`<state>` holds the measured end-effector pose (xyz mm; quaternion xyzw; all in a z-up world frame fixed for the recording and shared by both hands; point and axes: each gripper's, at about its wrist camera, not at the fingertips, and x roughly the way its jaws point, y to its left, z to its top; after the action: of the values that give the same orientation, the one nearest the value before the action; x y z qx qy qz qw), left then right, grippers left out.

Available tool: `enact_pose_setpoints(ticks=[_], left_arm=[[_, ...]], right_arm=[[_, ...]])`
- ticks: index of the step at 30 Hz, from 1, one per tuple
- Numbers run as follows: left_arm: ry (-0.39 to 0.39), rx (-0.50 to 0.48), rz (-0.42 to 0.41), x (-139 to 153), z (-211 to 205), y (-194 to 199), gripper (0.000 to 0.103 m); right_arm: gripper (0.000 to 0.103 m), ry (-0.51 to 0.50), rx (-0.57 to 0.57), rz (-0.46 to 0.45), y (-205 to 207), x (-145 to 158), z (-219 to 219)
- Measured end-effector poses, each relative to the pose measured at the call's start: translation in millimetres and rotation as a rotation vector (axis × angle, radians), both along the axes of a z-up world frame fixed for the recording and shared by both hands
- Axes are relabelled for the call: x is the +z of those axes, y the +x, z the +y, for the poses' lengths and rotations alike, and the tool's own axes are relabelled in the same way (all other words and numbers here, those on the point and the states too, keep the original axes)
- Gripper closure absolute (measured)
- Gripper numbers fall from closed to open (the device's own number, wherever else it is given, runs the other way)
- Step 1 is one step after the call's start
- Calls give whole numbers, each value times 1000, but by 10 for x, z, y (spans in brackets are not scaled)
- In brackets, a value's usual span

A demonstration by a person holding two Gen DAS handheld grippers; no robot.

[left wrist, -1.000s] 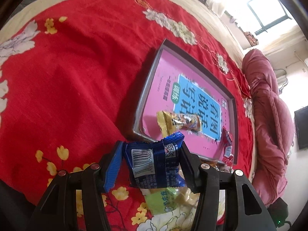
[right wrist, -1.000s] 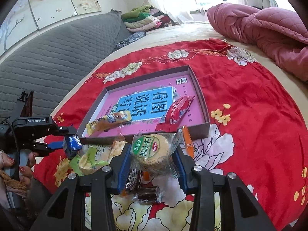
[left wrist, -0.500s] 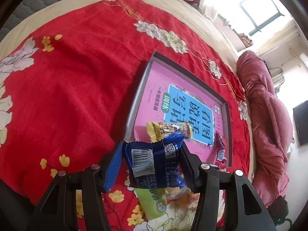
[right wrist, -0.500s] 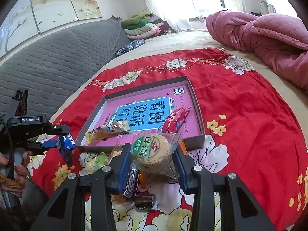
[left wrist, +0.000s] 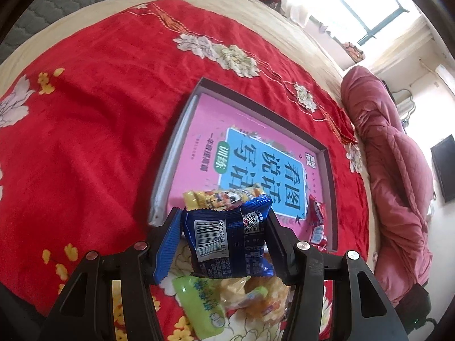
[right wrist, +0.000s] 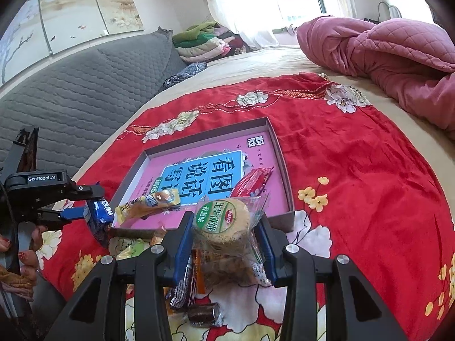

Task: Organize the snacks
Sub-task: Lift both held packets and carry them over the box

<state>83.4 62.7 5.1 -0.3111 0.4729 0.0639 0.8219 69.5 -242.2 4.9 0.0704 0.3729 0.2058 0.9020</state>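
Spread over the bed, a red blanket (right wrist: 355,153) carries the box (right wrist: 280,153) with two snacks inside; the left hand-held gripper (left wrist: 224,244) clamps a blue packet (left wrist: 227,241), the right hand-held gripper (right wrist: 224,244) a biscuit pack (right wrist: 224,227), several loose snacks (right wrist: 196,292) remaining outside.

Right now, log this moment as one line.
left gripper: shut on blue packet | right gripper: shut on round cracker pack | tray: yellow bar, red packet

Blue snack packet (left wrist: 227,244) and round cracker pack (right wrist: 224,221), both held above the loose snacks.

The right tool (right wrist: 224,244) grips a round biscuit pack (right wrist: 224,223) just before the pink-lined tray (right wrist: 280,153).
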Motion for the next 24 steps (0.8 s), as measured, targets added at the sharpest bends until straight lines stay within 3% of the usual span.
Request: enact_pose_setpoints(ticks=[16,24], left_arm=[[110,-19,-19,-29,-233,321,45],[143,-29,-12,-113,-289,414,45]], right_arm=[[61,3,-26,-25,161,12,-29],[61,-4,-20,16,301,-117,-2]])
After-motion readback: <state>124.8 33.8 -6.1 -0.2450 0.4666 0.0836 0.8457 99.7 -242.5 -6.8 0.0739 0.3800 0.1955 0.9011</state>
